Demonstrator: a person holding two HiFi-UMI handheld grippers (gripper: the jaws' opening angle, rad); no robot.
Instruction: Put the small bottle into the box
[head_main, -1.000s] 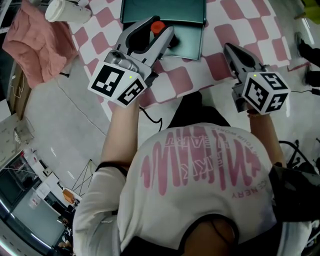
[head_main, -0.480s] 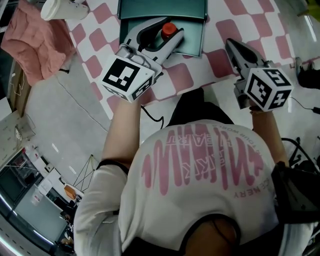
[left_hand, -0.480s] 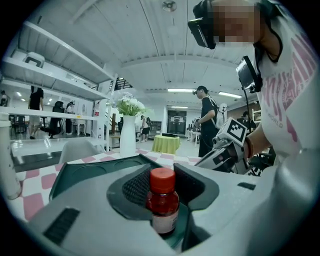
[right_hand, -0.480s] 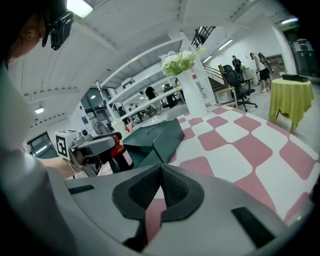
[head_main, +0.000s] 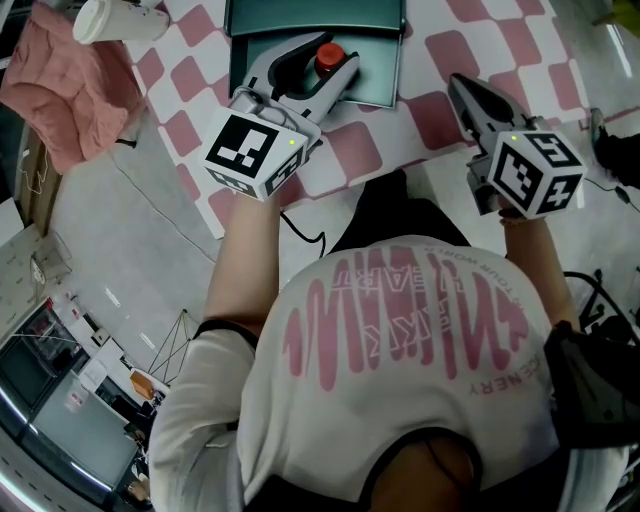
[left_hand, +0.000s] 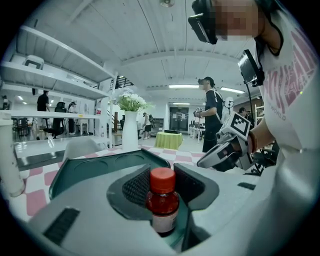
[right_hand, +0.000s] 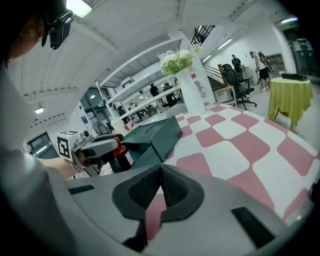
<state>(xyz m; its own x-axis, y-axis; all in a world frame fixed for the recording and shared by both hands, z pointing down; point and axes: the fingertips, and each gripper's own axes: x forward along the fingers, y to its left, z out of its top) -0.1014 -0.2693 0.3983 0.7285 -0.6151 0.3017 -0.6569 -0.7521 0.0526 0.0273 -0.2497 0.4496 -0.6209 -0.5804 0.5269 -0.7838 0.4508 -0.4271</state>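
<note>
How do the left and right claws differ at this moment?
The left claw grips the small bottle; the right claw is shut on nothing. The left claw hangs over the box, the right claw over the checkered table beside it. Both share the same grey design.

Your left gripper (head_main: 322, 62) has come down toward the box (head_main: 378, 75), taking the small bottle (head_main: 328, 56) with it. A second ago the red cap hung higher over the box; now it sits low above the open tray, shifted a touch toward 3 o'clock across it. You have also rolled the gripper a little, so its marker cube (head_main: 255, 152) has turned and moved toward 1 o'clock in the head view, closer to the table edge.
</note>
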